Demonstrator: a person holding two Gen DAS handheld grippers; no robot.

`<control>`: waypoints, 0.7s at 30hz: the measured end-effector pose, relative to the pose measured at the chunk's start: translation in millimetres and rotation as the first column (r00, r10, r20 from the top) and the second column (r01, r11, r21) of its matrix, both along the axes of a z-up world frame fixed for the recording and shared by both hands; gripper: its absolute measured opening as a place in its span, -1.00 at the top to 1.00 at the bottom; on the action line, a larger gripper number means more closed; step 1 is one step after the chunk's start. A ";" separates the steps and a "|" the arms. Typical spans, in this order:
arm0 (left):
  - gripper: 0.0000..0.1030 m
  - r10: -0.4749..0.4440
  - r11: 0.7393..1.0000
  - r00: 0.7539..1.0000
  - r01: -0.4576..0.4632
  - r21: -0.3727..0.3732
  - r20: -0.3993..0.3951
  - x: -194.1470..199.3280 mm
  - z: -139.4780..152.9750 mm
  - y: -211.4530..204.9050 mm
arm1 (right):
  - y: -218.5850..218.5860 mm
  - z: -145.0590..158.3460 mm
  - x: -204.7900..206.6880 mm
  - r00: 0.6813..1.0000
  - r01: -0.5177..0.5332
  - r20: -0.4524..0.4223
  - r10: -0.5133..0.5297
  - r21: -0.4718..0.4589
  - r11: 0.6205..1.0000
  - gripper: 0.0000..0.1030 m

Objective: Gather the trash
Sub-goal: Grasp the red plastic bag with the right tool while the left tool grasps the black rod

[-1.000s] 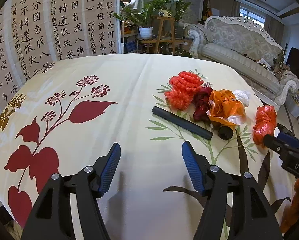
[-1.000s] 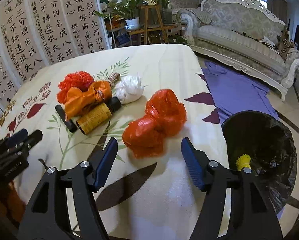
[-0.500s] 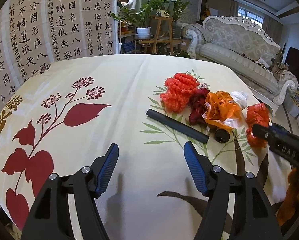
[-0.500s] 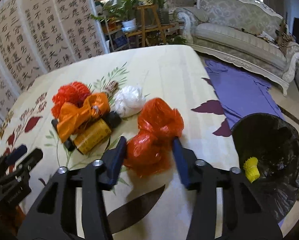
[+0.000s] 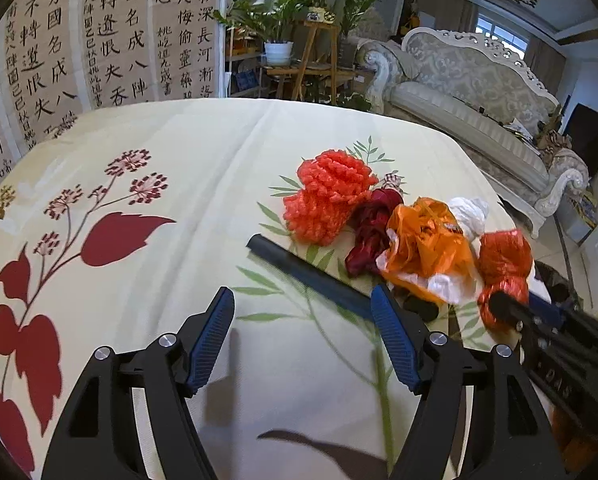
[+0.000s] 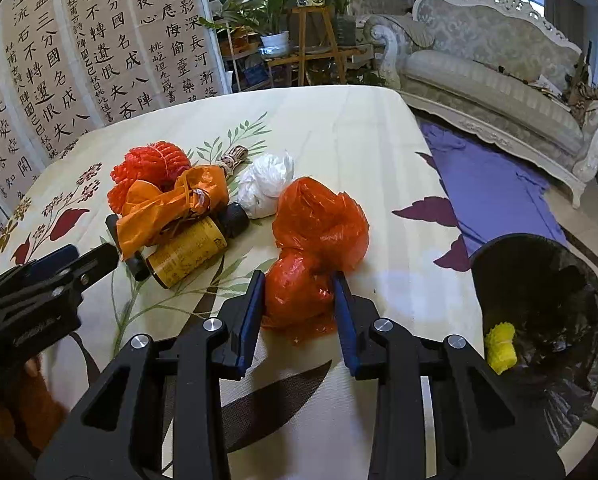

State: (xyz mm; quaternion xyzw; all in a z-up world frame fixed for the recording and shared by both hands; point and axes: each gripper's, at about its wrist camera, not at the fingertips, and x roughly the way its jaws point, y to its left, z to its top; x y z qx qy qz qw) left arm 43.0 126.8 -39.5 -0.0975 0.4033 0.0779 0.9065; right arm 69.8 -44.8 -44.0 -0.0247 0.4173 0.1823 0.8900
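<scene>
A pile of trash lies on the flowered tablecloth (image 5: 147, 152). A crumpled red plastic bag (image 6: 315, 248) sits at the near right; my right gripper (image 6: 299, 300) is shut on its lower lump. It also shows in the left wrist view (image 5: 503, 264). Beside it lie a white bag (image 6: 265, 186), an orange bag (image 6: 171, 204), a red foam net (image 6: 151, 166), a gold can (image 6: 187, 252) and a black tube (image 5: 311, 278). My left gripper (image 5: 303, 336) is open and empty, just short of the black tube. A black-lined bin (image 6: 539, 304) stands right of the table, holding a yellow piece (image 6: 499, 346).
A purple cloth (image 6: 495, 184) lies on the floor beyond the bin. A pale sofa (image 6: 495, 80) stands at the back right, a calligraphy screen (image 6: 79, 52) at the back left, and plants on a wooden stand (image 6: 311, 32) between them.
My right gripper moved forward and closed its fingers on the red bag. My left gripper moved slightly towards the pile and stayed open.
</scene>
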 end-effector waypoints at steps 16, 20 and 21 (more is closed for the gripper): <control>-0.38 0.004 0.999 0.997 -0.001 0.040 -0.076 -9.7 -8.7 0.8 | -1.0 -2.3 2.5 1.000 -0.005 -0.013 0.006 0.019 1.000 0.34; -0.38 0.022 0.999 0.997 -0.019 0.036 -0.078 -17.6 -8.1 8.2 | -0.9 -2.1 2.6 1.000 -0.005 -0.013 0.005 0.019 1.000 0.34; -0.38 0.024 0.999 0.997 -0.022 0.032 -0.076 -17.8 -8.1 10.6 | -0.6 -2.0 2.9 1.000 -0.005 -0.013 0.005 0.020 1.000 0.34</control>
